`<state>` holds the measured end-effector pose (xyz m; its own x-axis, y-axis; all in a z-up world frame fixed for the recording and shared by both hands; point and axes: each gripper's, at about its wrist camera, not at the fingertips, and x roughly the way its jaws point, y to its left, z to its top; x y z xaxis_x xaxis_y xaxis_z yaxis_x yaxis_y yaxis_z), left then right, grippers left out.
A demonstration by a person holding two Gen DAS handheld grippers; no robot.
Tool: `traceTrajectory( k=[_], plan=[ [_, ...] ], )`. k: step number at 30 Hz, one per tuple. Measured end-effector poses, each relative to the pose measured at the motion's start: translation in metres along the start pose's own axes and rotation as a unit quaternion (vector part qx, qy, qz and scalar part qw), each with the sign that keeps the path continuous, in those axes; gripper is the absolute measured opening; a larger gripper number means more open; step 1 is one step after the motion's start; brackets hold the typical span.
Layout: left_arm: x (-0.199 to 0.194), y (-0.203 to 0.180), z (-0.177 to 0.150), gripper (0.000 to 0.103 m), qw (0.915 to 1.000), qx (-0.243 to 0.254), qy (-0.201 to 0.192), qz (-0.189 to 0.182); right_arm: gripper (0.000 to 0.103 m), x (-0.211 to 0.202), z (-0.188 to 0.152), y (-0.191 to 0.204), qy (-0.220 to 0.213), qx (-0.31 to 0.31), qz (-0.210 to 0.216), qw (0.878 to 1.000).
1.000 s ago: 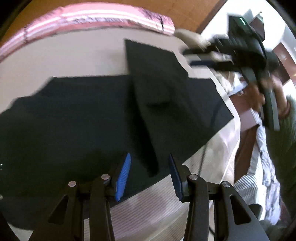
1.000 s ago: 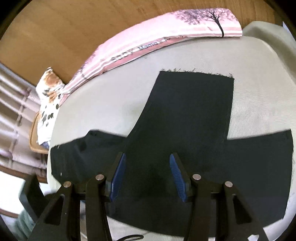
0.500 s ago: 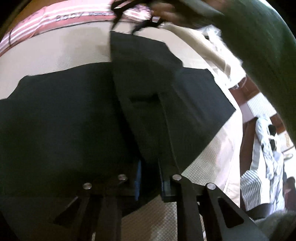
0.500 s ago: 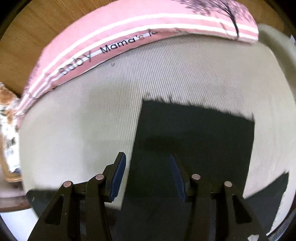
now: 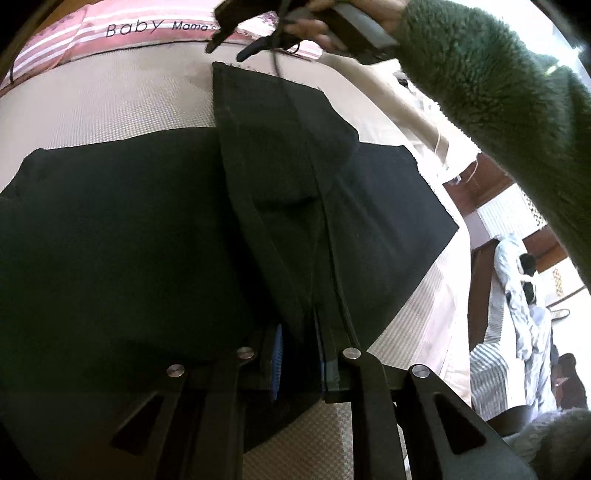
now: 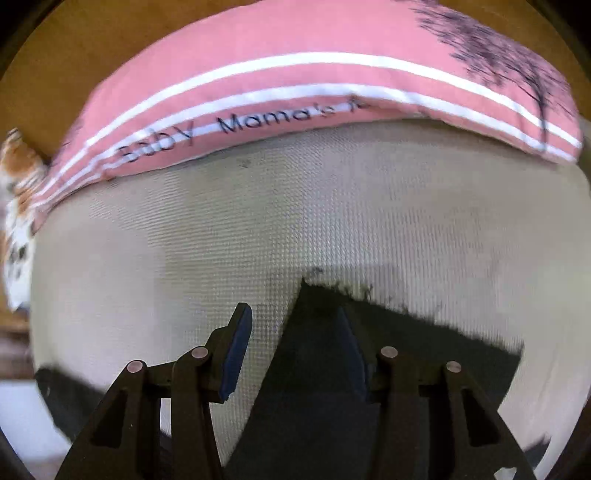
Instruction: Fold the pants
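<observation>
**Black pants lie spread on a beige bed, near edge pinched by the left tongs**

The pants [image 5: 110, 240] are black, matte and flat, spread wide across a beige, waffle-textured bed cover [image 5: 122, 99]. One leg is folded across the rest and runs away toward the pillow, ending in a frayed, raw hem [image 6: 332, 291]. A long seam runs down this folded leg to the near edge.

The left gripper [image 5: 299, 354] is clenched on that near edge of the pants: dark cloth fills the narrow gap between its blue pads [image 5: 277, 350]. The right gripper [image 6: 295, 339] hangs over the far hem with its jaws apart. One blue pad sits over bare cover, the other over the black cloth, and the hem's corner lies between them; the pads press on nothing.

In the left wrist view, a fuzzy green sleeve [image 5: 498, 92] crosses the upper right, and the person's hand [image 5: 369, 11] holds the right tool above the hem, hiding part of the pillow.

A pink pillow [image 6: 314, 85] with white stripes and a dark tree print lies along the far edge of the bed. Its lettering reads "Baby Mama's"; the rest is cut off. A patterned orange and white cushion [image 6: 14, 192] sits at the left.
</observation>
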<state>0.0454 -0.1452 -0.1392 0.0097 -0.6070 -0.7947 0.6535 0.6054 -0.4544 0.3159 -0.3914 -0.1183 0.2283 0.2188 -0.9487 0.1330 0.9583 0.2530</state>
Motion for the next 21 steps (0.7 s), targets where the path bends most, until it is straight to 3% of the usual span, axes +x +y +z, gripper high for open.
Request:
traceTrajectory(
  k=[3,7,10,17,21],
  plan=[
    [0.0,0.0,0.003,0.015,0.9999,-0.007,-0.001,-0.01,0.045,-0.004,0.003,-0.01,0.007,-0.028,0.007,1.0],
    [0.002,-0.003,0.005,0.015,1.0,-0.006,0.002,-0.007,0.044,-0.006,-0.006,-0.014,0.013,-0.009,0.001,1.0],
    [0.008,-0.006,0.007,0.015,0.9999,-0.006,0.01,-0.007,0.044,-0.003,-0.015,0.001,0.013,0.004,-0.057,0.998],
    [0.01,-0.007,0.005,0.015,1.0,-0.003,0.009,0.0,0.043,0.012,-0.015,0.047,-0.002,0.014,-0.111,0.994],
    [0.012,-0.008,0.005,0.014,1.0,0.003,0.006,0.005,0.042,0.028,-0.016,0.058,0.005,0.033,-0.177,0.984]
  ],
)
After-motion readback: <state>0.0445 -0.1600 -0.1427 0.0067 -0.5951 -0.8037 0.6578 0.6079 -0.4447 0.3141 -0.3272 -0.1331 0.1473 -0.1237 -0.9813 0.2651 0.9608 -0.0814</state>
